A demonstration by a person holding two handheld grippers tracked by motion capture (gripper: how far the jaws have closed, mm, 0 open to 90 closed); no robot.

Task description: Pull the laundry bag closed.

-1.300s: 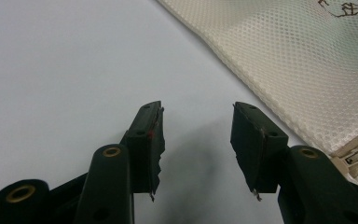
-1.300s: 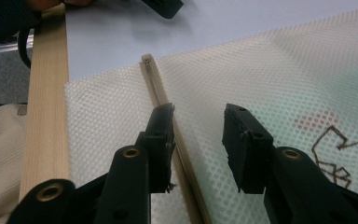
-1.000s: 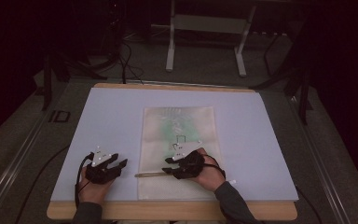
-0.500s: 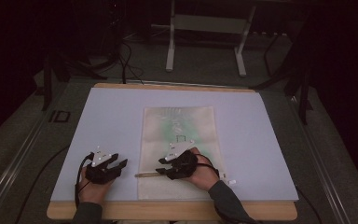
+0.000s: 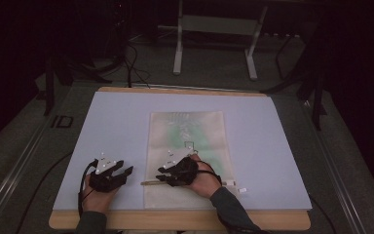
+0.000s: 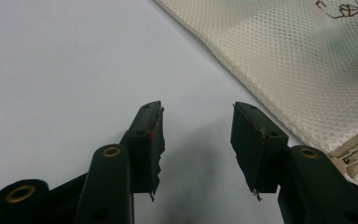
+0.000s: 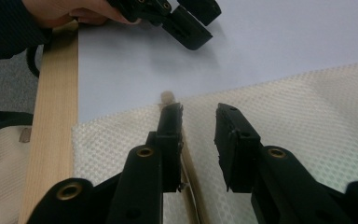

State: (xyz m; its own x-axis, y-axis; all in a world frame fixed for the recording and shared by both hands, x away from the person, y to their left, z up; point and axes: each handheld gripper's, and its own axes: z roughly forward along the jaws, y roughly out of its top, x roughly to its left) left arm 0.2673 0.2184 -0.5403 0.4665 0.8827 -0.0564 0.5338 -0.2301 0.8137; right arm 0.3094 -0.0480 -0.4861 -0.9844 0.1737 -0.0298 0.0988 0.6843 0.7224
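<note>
High view has the limp, light mesh bag (image 5: 187, 161) flat mid-desk (image 5: 126, 122), right gripper (image 7: 198, 116) fingers narrowing, unclamped, around its zipper edge, the best hold, while left gripper (image 6: 196, 122) gapes empty.

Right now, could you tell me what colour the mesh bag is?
Cream-white mesh bag; left gripper view shows it best.

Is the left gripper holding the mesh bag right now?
No, the left gripper has its jaws apart over the bare table surface, with the mesh bag lying off to the side.
</note>
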